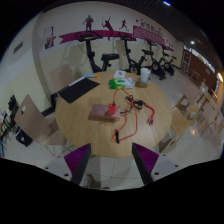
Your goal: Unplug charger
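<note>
I held the gripper [112, 160] high over the round tabletop [80, 118], fingers [77, 160] spread apart and empty. The charger [121, 83] sat well beyond them at the far side, red cable [133, 117] trailing nearer, pink pad [102, 111] alongside.

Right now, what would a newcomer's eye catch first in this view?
Probably the tangle of red cable on the round wooden table, ahead of the open gripper, with a pinkish flat item beside it. Next, a white container at the table's far side, and beyond it a wall banner with dark figures.
</note>
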Tool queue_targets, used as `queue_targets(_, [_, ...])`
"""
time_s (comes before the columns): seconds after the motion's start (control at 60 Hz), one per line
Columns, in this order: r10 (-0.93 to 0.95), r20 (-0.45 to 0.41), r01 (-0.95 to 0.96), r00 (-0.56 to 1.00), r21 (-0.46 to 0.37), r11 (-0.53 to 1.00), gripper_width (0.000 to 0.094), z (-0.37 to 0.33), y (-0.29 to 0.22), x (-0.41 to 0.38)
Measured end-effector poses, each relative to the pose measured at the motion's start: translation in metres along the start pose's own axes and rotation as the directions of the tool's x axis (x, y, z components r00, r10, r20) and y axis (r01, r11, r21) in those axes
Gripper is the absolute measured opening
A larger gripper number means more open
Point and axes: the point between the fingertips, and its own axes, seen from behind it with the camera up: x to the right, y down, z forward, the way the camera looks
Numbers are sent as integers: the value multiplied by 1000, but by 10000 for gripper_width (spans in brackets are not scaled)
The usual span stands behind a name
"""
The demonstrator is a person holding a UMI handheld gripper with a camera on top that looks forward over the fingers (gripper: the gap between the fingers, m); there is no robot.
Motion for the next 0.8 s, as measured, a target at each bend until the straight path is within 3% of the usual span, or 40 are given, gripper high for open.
queue_targets(0.217, [9, 17, -11, 1000, 116, 993, 864, 67, -17, -27])
queue_targets(0.6, [46, -63, -21, 997, 354, 935, 856, 188, -65, -13])
queue_targets(0.8, [81, -51, -54, 995, 400, 915, 857, 249, -92, -8])
